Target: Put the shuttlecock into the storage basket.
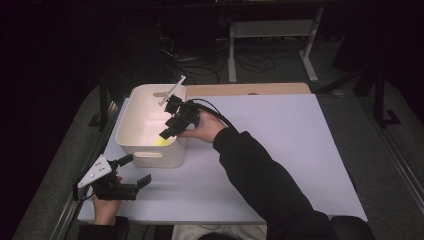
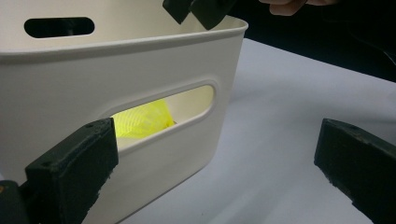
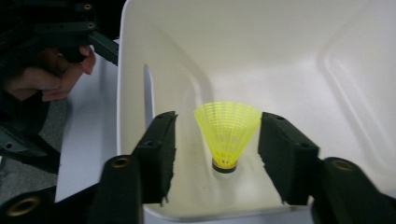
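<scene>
A white plastic bin [image 1: 152,156] stands at the table's left. A yellow shuttlecock [image 1: 161,141] rests inside it, cork down on the floor [image 3: 227,130]. My right gripper [image 1: 167,132] reaches down into the bin, open; its jaws [image 3: 217,140] flank the shuttlecock's skirt with a gap on each side. My left gripper [image 1: 137,170] is open and empty on the table in front of the bin. It [image 2: 215,140] faces the bin's near wall [image 2: 116,70], and the shuttlecock [image 2: 142,121] shows through the handle slot.
White tabletop [image 1: 280,150] stretches to the right of the bin. A wooden board [image 1: 250,89] lies along the far edge. A metal frame [image 1: 270,30] and cables are on the floor beyond. The table's near edge runs just under my left hand.
</scene>
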Available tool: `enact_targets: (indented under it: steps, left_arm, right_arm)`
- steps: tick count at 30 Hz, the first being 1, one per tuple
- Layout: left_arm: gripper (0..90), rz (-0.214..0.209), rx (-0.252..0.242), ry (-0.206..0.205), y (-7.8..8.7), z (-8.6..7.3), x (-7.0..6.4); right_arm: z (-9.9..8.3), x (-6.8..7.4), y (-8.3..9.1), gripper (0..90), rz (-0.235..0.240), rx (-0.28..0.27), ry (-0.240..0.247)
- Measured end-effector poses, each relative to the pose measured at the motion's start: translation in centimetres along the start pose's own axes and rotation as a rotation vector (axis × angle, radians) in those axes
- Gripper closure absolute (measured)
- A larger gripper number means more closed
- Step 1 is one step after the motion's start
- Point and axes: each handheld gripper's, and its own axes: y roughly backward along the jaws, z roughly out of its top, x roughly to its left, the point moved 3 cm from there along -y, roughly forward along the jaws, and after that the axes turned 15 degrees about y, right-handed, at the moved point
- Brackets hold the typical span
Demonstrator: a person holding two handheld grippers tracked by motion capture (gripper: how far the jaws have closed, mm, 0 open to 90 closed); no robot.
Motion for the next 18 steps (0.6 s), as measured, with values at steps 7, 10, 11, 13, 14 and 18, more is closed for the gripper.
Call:
enact_targets:
  steps: [7,10,11,13,14,18]
  left_arm:
    - [0.0,0.0,-0.002,0.002,0.0,0.0,0.0]
    - [0.0,0.001,-0.001,0.0,0.0,0.0,0.0]
    - [0.0,0.001,-0.001,0.0,0.0,0.0,0.0]
    - [0.0,0.001,-0.001,0.0,0.0,0.0,0.0]
    - [0.0,0.002,0.0,0.0,0.0,0.0,0.0]
    - [0.0,0.002,0.0,0.001,0.0,0.0,0.0]
  right_arm:
    - [0.0,-0.1,1.2,25.8,-0.031,-0.009,-0.005]
    - [-0.1,-0.2,1.8,16.4,-0.053,-0.01,-0.003]
    - [-0.1,-0.2,1.8,16.4,-0.053,-0.01,-0.003]
    - [-0.2,-0.2,2.2,13.4,-0.058,-0.017,-0.005]
    - [-0.2,-0.2,2.4,13.0,-0.058,-0.02,-0.008]
    - [-0.4,-0.3,3.1,6.7,-0.068,-0.035,-0.01]
